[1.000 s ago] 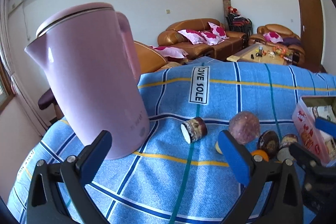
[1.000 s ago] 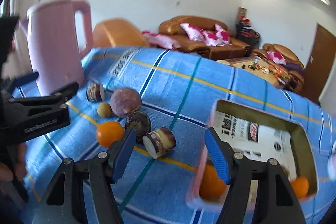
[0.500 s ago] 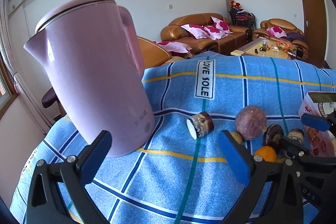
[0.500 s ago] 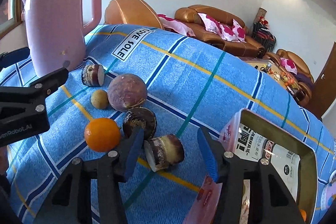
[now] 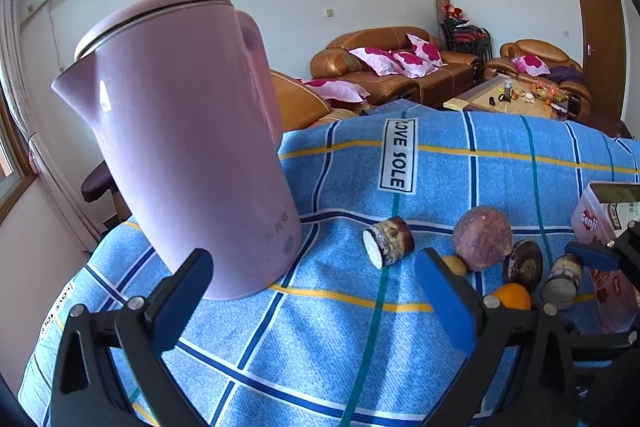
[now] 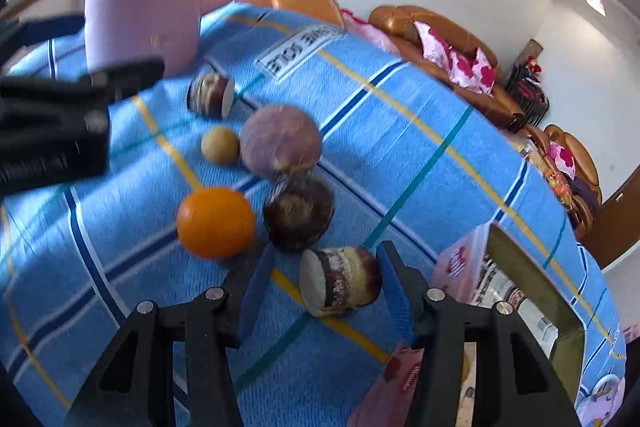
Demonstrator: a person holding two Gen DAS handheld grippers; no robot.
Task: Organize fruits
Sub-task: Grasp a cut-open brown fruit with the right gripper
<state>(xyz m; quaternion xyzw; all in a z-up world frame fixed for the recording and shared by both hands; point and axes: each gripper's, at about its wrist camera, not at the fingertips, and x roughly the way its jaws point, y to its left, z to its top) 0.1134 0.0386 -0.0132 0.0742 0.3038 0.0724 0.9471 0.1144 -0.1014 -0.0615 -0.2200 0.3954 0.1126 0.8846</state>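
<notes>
Right hand-held gripper (image 6: 326,291), jaws apart, straddled the cut fruit piece (image 6: 340,281) lying on the worktop (image 6: 400,147) beside the box (image 6: 520,287); closing squarely across its rounded sides seemed advisable. Left hand-held gripper (image 5: 316,295) hung apart, empty.

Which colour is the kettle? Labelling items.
Pink kettle, clearest in the left wrist view.

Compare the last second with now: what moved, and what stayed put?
The right gripper swung from the box to the fruits and now straddles the nearest cut fruit piece, jaws narrowed but not touching. The left gripper, kettle and fruits stayed.
</notes>
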